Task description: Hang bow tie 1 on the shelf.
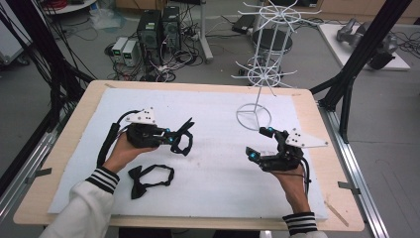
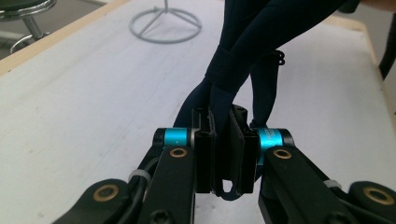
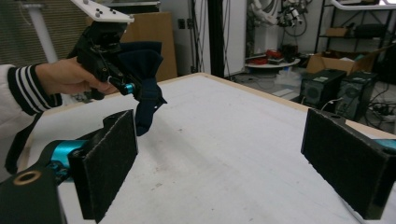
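My left gripper (image 1: 171, 137) is held above the left half of the white mat and is shut on a dark navy bow tie (image 1: 182, 138), which hangs off its tips. In the left gripper view the jaws (image 2: 225, 149) pinch the bow tie (image 2: 243, 46) at its band, and the fabric rises beyond them. A second black bow tie (image 1: 148, 179) lies flat on the mat near the person's left wrist. My right gripper (image 1: 258, 143) hovers over the right half of the mat, open and holding nothing. Its view shows wide-apart pads (image 3: 105, 163) and the left gripper (image 3: 123, 86) with its bow tie (image 3: 148, 70).
A white wire display rack (image 1: 270, 49) stands at the back of the mat on a ring base (image 1: 253, 118), seen also as the ring base (image 2: 165, 21). The white mat (image 1: 223, 173) covers a wooden table (image 1: 84, 104). Computers and cables sit on the floor behind.
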### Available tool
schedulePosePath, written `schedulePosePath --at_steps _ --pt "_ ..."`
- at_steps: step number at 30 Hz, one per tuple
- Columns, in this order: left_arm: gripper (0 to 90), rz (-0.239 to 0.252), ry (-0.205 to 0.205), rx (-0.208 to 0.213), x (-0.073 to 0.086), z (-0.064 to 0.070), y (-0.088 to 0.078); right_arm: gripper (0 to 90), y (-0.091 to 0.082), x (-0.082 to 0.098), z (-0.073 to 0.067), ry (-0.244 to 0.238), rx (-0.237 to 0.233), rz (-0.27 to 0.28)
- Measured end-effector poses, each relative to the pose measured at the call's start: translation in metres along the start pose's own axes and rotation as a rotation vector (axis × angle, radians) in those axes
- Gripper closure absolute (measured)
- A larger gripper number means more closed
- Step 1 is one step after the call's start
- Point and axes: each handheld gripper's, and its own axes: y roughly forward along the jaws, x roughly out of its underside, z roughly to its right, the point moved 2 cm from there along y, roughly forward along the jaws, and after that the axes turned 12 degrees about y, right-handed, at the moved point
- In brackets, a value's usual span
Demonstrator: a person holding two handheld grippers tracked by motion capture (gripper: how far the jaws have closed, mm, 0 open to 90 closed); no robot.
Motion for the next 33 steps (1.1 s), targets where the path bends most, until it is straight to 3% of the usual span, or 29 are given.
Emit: schedulePosePath --at_steps 11,20,33 --pt "81.7 0.071 -0.019 0.036 -0.007 0.006 0.008 10.2 0.022 -0.017 -0.007 -0.031 -0.099 -0.082" --pt "81.8 0.118 -0.036 0.052 -0.013 0.01 0.015 10.2 0.04 -0.035 -0.014 -0.06 -0.166 -0.11" --pt "81.8 0.134 -0.012 0.067 -0.023 0.016 0.022 10.2 0.062 -0.049 -0.023 -0.072 -0.245 -0.15"
